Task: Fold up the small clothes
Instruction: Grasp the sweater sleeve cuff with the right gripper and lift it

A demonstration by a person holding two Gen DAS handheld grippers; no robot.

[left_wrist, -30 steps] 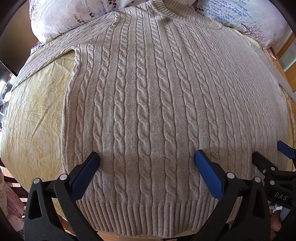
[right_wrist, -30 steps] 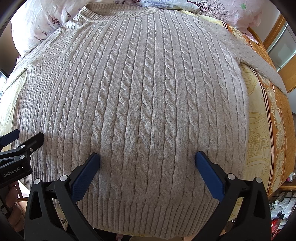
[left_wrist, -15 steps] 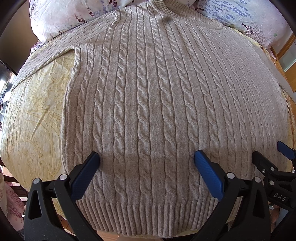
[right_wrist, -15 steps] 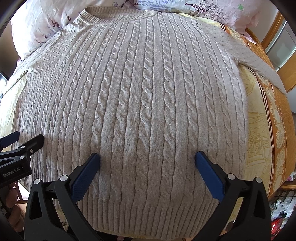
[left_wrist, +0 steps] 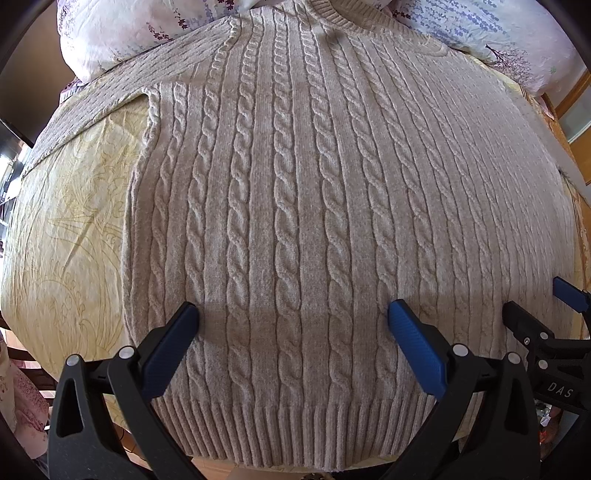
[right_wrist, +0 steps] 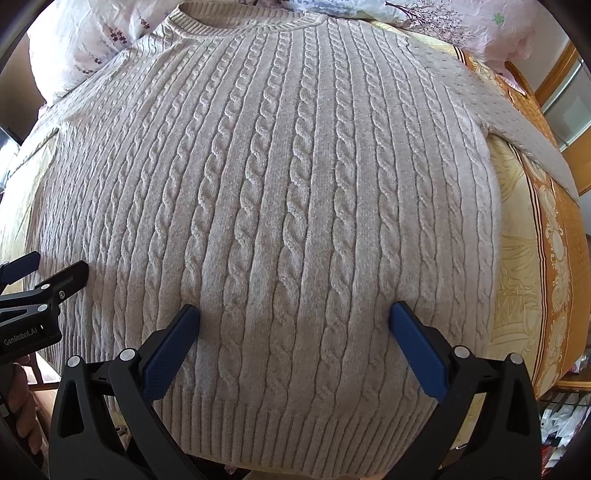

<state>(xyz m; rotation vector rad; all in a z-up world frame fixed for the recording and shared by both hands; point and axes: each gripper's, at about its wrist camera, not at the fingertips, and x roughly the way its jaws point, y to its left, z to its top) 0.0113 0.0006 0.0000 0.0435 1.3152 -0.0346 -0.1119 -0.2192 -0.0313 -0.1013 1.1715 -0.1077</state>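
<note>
The beige cable-knit sweater [left_wrist: 295, 221] lies spread face up on the bed, over a yellow patterned bedspread [left_wrist: 70, 229], with its neckline [right_wrist: 236, 27] against the floral pillows [left_wrist: 122, 33] at the far end. Its body is flat and smooth, the left sleeve [left_wrist: 110, 92] stretches out to one side and the right sleeve [right_wrist: 524, 129] to the other. No fold shows anywhere, so the task looks to be at its very start: the laying-out is done, and the sleeves and body are all yet to be folded.

Both tools hang low over the ribbed hem [left_wrist: 295, 424] at the near edge, pointing up the sweater toward the collar. The left tongs [left_wrist: 293, 314] stand released, jaws spread wide over the left half of the hem, gripping nothing. The right tongs [right_wrist: 295, 314] are likewise released and empty, spread over the right half. The two sit side by side, each one's tips showing at the edge of the other's view. Whether the blue pads touch the knit or hover just above it cannot be told.
</note>
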